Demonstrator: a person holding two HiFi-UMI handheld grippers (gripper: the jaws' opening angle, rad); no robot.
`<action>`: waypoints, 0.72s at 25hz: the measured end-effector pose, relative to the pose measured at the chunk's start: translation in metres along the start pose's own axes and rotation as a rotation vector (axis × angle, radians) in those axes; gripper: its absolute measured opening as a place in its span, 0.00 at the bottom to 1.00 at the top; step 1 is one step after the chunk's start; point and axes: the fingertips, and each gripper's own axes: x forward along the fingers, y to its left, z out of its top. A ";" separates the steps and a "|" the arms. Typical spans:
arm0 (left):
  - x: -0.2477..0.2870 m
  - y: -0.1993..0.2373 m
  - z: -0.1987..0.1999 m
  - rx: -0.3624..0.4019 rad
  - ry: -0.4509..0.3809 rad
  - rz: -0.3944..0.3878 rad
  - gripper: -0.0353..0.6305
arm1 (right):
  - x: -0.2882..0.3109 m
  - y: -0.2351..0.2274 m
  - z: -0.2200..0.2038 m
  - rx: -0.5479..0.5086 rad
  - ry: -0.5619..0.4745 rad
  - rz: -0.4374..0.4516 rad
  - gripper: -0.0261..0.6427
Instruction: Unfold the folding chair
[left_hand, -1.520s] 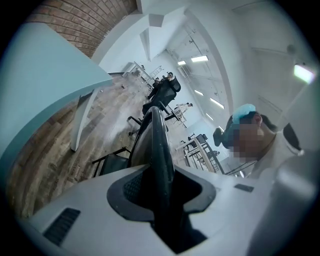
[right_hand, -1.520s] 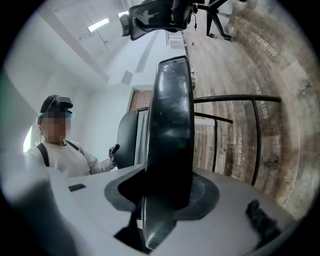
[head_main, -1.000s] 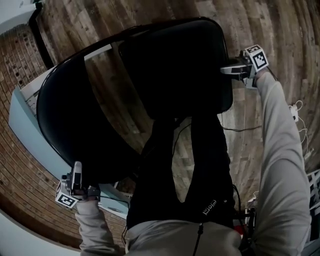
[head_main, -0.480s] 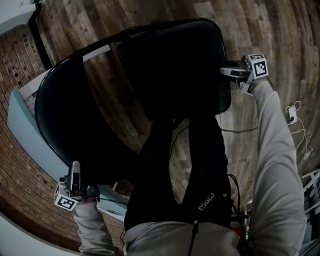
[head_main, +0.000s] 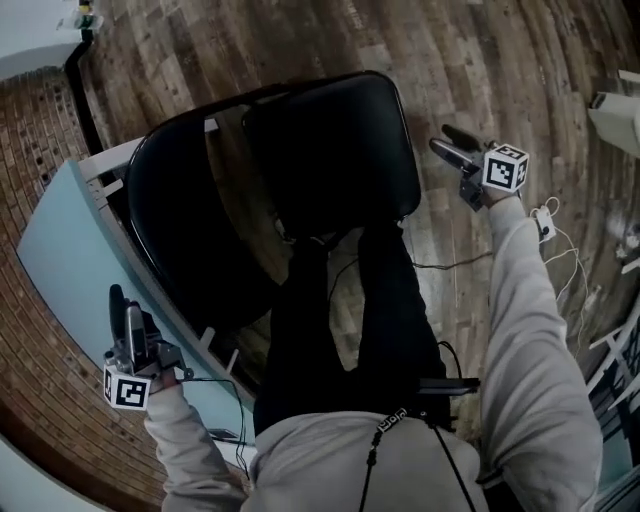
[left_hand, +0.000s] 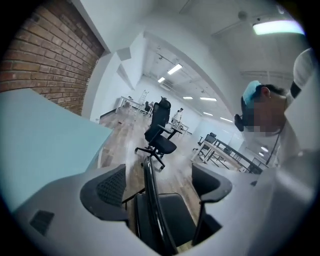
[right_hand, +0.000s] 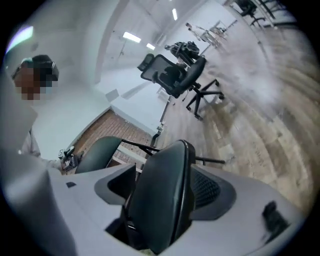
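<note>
The chair (head_main: 330, 150) is standing opened out on the wooden floor (head_main: 500, 60). Its seat (head_main: 360, 190) is lying flat toward the open room. Its backrest (head_main: 180, 240) is sitting just beside the edge of the blue table (head_main: 60, 250), which is running along the brick wall (head_main: 40, 120). My legs (head_main: 400, 310) in black trousers are standing right at the seat's near edge.

I am holding my right gripper (head_main: 447, 142) in the air just off the seat's right side, clear of it. Its fingers (right_hand: 212, 190) are spreading wider at this moment and pinching nothing. In the right gripper view the seat's dark edge is showing in the gap between them, but the pads are not pressing on it.

I am holding my left gripper (head_main: 125, 310) above the blue table, apart from the backrest. Its fingers (left_hand: 107, 187) are also spreading. The left gripper view is showing the backrest's thin black rim through the gap, with neither pad touching it.

Farther off, an office chair (left_hand: 160, 135) is standing on the floor out in the room. White cables (head_main: 560, 250) are trailing over the boards beyond my right sleeve (head_main: 530, 330).
</note>
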 end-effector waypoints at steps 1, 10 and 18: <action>-0.004 -0.007 0.005 0.007 -0.010 -0.016 0.66 | -0.004 0.022 0.015 -0.044 -0.012 -0.014 0.52; -0.032 -0.134 0.045 0.257 0.103 -0.067 0.06 | -0.060 0.276 0.109 -0.463 -0.029 -0.232 0.05; -0.060 -0.255 0.164 0.382 -0.151 -0.264 0.06 | -0.110 0.493 0.210 -0.624 -0.174 -0.234 0.05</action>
